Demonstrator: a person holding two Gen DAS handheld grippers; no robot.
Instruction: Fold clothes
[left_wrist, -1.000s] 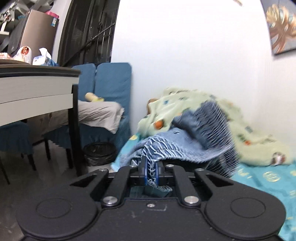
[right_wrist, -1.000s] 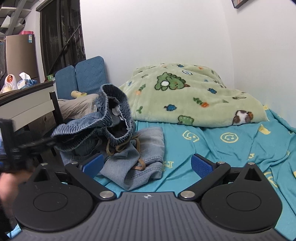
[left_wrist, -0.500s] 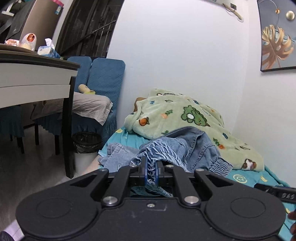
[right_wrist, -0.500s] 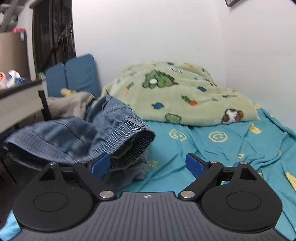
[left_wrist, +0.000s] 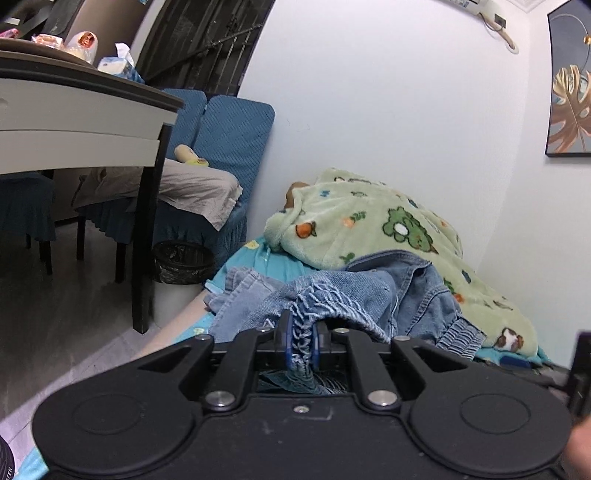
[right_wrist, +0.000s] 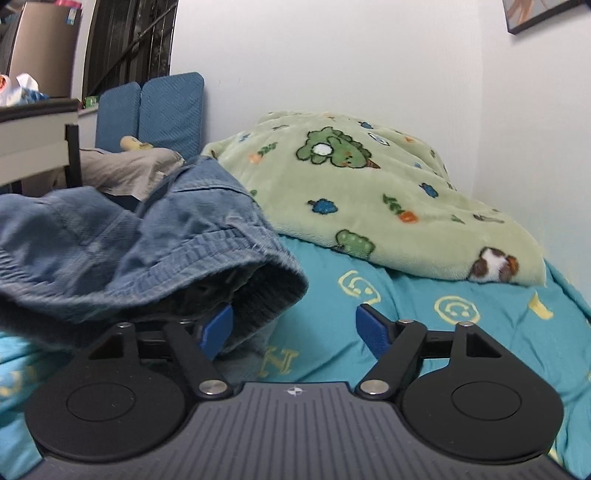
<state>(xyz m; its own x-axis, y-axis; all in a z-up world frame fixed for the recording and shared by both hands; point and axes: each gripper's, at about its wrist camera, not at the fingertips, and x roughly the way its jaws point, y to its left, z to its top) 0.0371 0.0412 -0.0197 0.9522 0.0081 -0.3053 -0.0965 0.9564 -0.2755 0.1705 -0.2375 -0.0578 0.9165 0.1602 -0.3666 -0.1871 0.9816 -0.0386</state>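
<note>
Left gripper (left_wrist: 300, 345) jaws clamped on jeans (left_wrist: 343, 291) elastic waistband, jeans heaped on bed (right_wrist: 461, 332) beside blanket (right_wrist: 369, 192), right gripper (right_wrist: 293, 330) jaws open, bin (left_wrist: 183, 262) seen only in left view

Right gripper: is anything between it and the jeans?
Nothing visible. The open right gripper is already at the jeans, whose waistband hangs over its left finger; the left gripper holds the other end.

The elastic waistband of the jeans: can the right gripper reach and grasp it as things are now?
Probably yes. The right gripper is open, and the elastic waistband hangs just ahead, over its left finger. Nothing lies between them. The left gripper holds another part of the jeans.
</note>
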